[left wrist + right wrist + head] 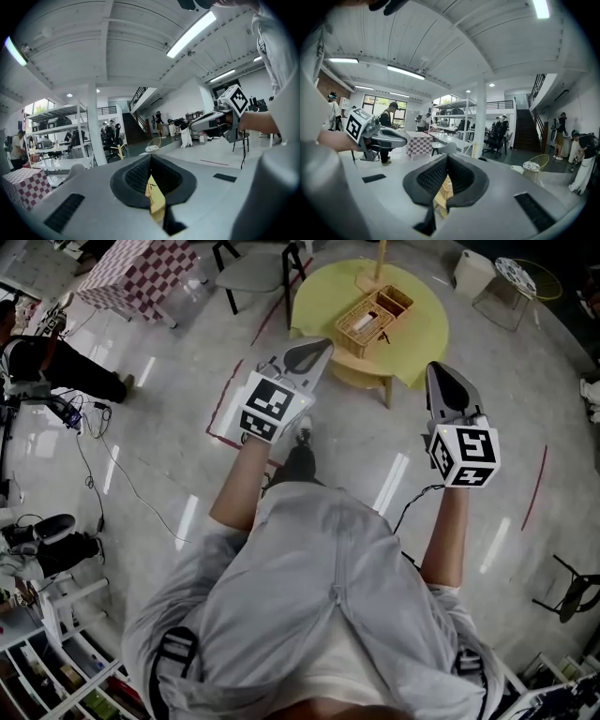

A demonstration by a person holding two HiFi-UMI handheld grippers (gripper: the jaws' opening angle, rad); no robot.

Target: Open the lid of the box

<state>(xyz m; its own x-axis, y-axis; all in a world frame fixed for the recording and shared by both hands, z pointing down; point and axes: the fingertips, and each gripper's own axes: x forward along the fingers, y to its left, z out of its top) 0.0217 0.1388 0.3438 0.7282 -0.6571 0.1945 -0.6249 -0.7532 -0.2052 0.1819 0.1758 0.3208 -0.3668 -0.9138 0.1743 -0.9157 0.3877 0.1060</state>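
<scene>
A woven wicker box (375,320) stands on a round yellow table (323,296) ahead of me on the floor. My left gripper (314,351) is held up in the air short of the table's near edge, its jaws shut with nothing held. My right gripper (441,371) hovers to the right of the table, also shut and empty. In the left gripper view the closed pads (140,176) leave only a slit with the yellow table behind, and the right gripper (220,119) shows at the right. In the right gripper view the box's weave (445,187) shows below the pads.
A grey chair (253,273) and a checkered table (127,273) stand beyond the yellow table's left. A white bin and a wire side table (516,277) are at the far right. Cables (103,474) run over the glossy floor at the left. A wooden post (380,259) rises from the table.
</scene>
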